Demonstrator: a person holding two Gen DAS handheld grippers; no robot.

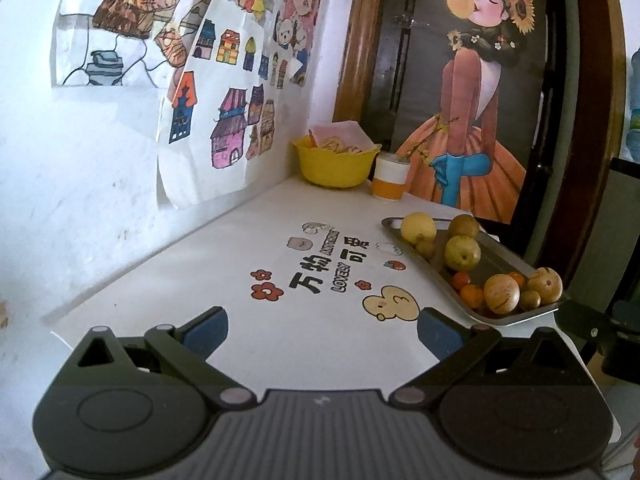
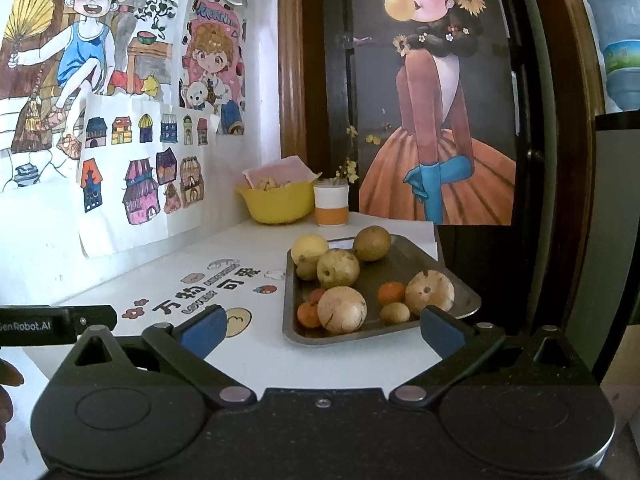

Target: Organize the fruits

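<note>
A metal tray [image 2: 460, 280] [image 1: 504, 258] on the white table holds several fruits: a yellow lemon [image 2: 309, 248] [image 1: 418, 229], brownish pears [image 2: 342, 309] [image 1: 501, 293], small oranges [image 2: 392, 293] [image 1: 472, 295] and small round greenish fruits [image 2: 395, 313]. My right gripper [image 2: 320, 330] is open just in front of the tray's near edge, nothing between its blue-padded fingers. My left gripper [image 1: 322, 332] is open over the table's printed cartoon mat, left of the tray, holding nothing. The left gripper's body [image 2: 56, 325] shows at the right wrist view's left edge.
A yellow bowl [image 1: 335, 164] [image 2: 276, 202] with snacks and a white-and-orange cup [image 1: 389, 178] [image 2: 330, 205] stand at the table's back corner. Drawings cover the wall on the left; a poster stands behind the table. The table edge drops off right of the tray.
</note>
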